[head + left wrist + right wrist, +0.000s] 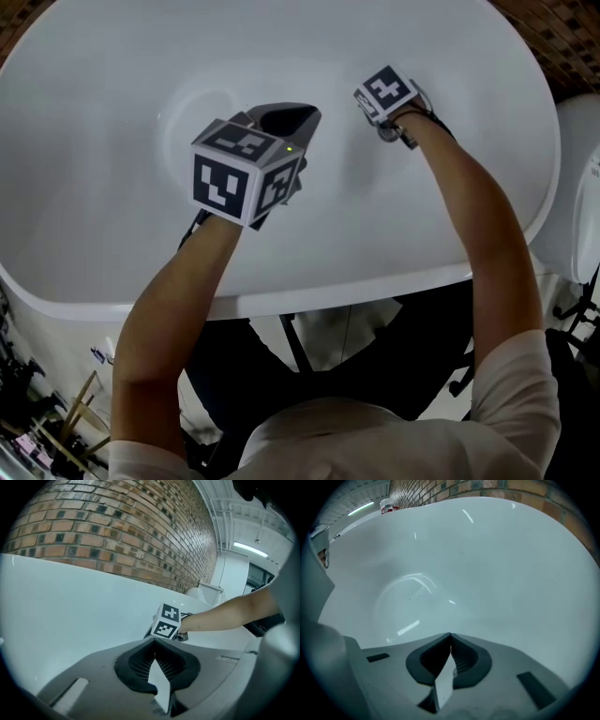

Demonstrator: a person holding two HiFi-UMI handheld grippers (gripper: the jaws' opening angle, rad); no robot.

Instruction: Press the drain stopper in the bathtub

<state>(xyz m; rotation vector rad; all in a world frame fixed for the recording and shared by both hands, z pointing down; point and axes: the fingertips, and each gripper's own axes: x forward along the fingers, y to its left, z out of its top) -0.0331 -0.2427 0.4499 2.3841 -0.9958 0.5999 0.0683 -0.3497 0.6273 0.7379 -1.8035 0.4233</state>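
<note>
L gripper (153, 640): jaws pressed together tip to tip, nothing btwn them. It hangs over the tub's middle, clear of the floor, tip aimed at the far wall.
Bathtub (94, 272): white, glossy, steep curved sides; brick wall (117, 531) behind it.
Drain stopper: can't pick it out in any of the 3 views. The head view shows only bare white floor btwn the 2 grippers. The right gripper view shows curved wall w/ glare streaks and a few tiny dark specks. It may sit under the R gripper or arm; can't tell.
R gripper (450, 635): jaws closed, empty. It reaches deeper than L and sits low toward the tub's right side, w/ the forearm (469, 206) stretched in over the rim.
Risk, L side: the idle L gripper could knock the tub wall if the body leans in further; the person is already bent well over the rim.
Risk, centre: w/ the stopper unseen, a press could land on bare enamel. White on white plus glare makes the target easy to misjudge.
Risk, R side: closed tips make a narrow point, so an off-centre push could skid off a smooth stopper cap and not click it down. A stretched arm gives poor downward force, so a half press is likely.
Risk, far R: the elbow or sleeve could catch the rim as the R gripper drops.
</note>
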